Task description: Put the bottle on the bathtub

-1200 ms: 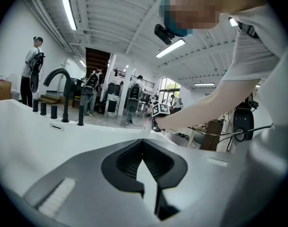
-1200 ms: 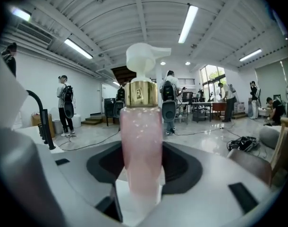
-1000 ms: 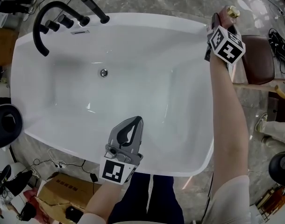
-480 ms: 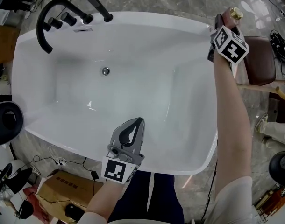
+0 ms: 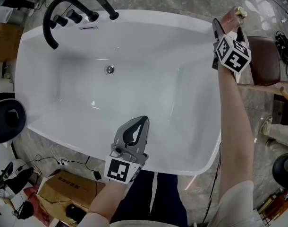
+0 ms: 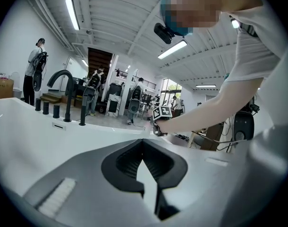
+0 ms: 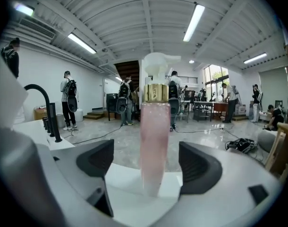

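Release step: your right gripper (image 5: 227, 27) has just been opening, and its jaws now stand wide, pads clear of the pink pump bottle (image 7: 153, 141). The bottle stands upright between them on the bathtub (image 5: 134, 17) rim at the far right corner. Placement looks done. Next, back straight out along the jaws without clipping the bottle; the rim is narrow there. Left gripper (image 5: 140, 123) is closed on nothing, over the near rim. The black faucet (image 5: 59, 13) is well apart, and a brown chair (image 5: 264, 60) stands just beyond the rim.
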Tool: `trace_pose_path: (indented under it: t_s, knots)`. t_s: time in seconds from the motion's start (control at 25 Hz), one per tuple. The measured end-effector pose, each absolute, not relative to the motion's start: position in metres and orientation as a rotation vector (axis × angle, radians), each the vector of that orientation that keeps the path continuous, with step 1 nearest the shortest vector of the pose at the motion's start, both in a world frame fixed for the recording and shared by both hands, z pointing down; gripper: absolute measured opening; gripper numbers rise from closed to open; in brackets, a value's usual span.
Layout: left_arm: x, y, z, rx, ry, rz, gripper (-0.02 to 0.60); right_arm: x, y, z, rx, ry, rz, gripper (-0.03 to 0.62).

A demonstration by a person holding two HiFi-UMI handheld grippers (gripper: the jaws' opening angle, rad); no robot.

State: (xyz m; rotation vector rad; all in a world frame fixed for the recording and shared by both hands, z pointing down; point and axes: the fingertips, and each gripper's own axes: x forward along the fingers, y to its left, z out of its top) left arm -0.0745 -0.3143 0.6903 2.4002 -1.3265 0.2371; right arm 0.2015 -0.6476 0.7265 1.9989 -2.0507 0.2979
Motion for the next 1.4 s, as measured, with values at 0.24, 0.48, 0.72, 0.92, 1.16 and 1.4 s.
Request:
trace_pose_path:
  t_s: [0.24, 0.48, 0.72, 0.92, 1.16, 1.4]
  knots:
    - [-0.072, -0.319, 0.679, 2.421, -1.34, 0.212, 0.009, 0.202, -0.586, 0.718, 2.064, -2.065, 0.286, 0.391]
    - [-0.07, -0.324, 0.671, 2.41, -1.385, 0.164, 0.009, 0.195, -0.5, 0.696, 2.103, -2.106, 0.275, 0.391]
    - [-0.06, -0.319, 0.664, 2.451, -1.41, 0.129, 0.009, 0.171, -0.409, 0.685, 2.018, -2.18, 0.269, 0.391]
    - [-0.057, -0.313, 0.663, 2.447, -1.43, 0.129, 0.009, 0.161, -0.339, 0.691, 1.983, -2.168, 0.345, 0.391]
    - [-0.057, -0.307, 0.659, 2.463, -1.438, 0.149, 0.009, 0.147, -0.28, 0.698, 1.942, -2.137, 0.405, 0.018]
    - [-0.056, -0.297, 0.651, 2.471, -1.438, 0.157, 0.009, 0.135, -0.26, 0.709, 1.859, -2.171, 0.472, 0.008]
